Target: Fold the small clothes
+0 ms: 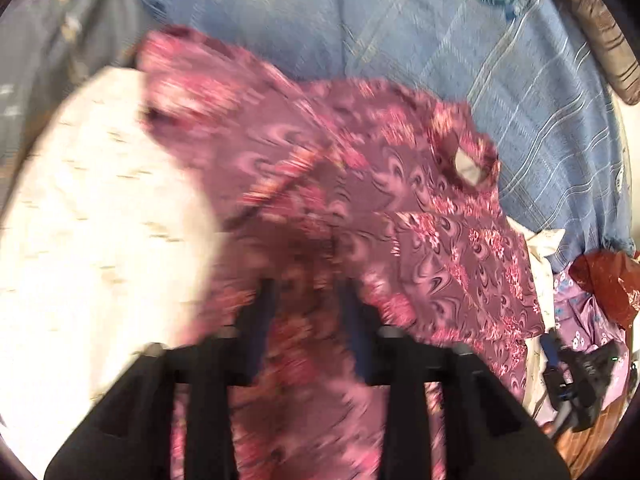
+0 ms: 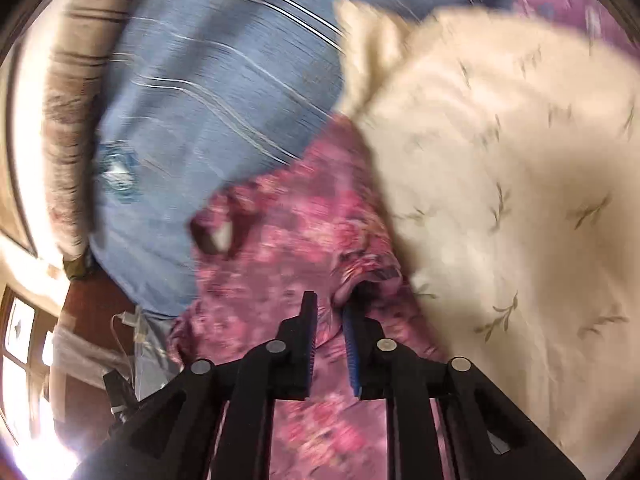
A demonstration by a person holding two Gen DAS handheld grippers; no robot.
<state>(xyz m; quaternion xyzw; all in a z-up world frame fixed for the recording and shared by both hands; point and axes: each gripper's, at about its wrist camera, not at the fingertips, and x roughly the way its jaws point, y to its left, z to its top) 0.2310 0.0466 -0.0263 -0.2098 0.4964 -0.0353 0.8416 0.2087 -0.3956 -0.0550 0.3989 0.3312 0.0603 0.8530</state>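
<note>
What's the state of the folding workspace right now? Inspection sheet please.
Surface: blue striped bedsheet, wrinkled.
Job's things: maroon-pink floral garment spread on the sheet, neck label up; it partly overlaps a cream leaf-print cloth.
Clutter: lilac floral fabric and a rust-orange cloth at the sheet's edge.
Grippers: left claw over the garment with a wide gap, fabric between the jaws, contact lost in blur; right claw narrow gap, a fold of garment at its tips, grip unclear.
Cables: thin white cable beside the bed.
Surroundings: brown striped bolster along the sheet; bright window beyond.
</note>
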